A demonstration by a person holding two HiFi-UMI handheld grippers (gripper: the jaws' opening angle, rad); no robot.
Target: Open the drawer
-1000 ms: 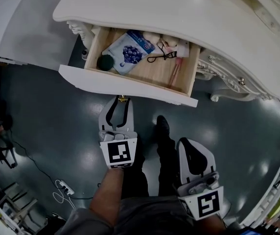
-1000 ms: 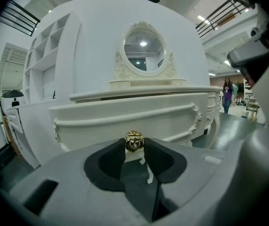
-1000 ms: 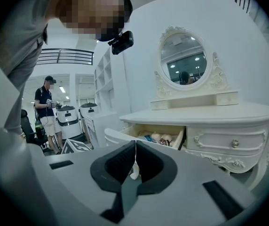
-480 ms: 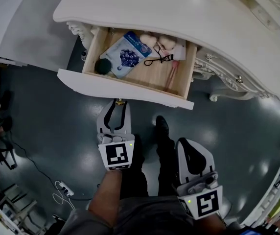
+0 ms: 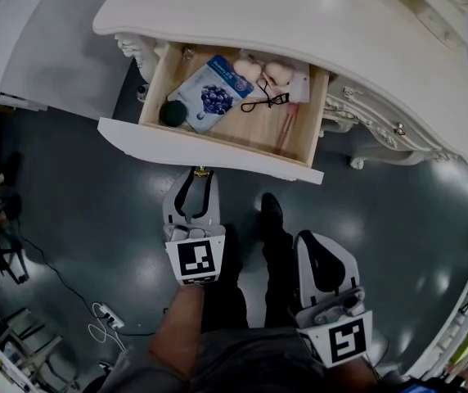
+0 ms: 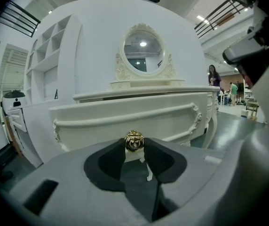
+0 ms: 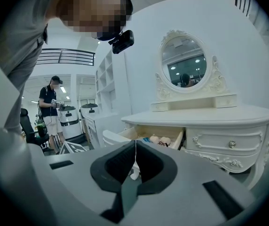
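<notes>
White table [image 5: 316, 23] at 12 o'clock, drawer [image 5: 209, 147] open under its top. Left gripper [image 5: 199, 178], forearm stretched toward 12, pinched the drawer's gold knob [image 6: 134, 141]. Right gripper [image 5: 314, 240] sat at its 4 o'clock, held back, jaws pressed together, empty.

Drawer [image 5: 218, 151] stands open beneath the dressing table [image 5: 299, 23]. Left gripper [image 5: 199, 176] tips meet its gold knob [image 5: 202, 170]; right gripper [image 5: 316, 240] hangs well apart.
</notes>
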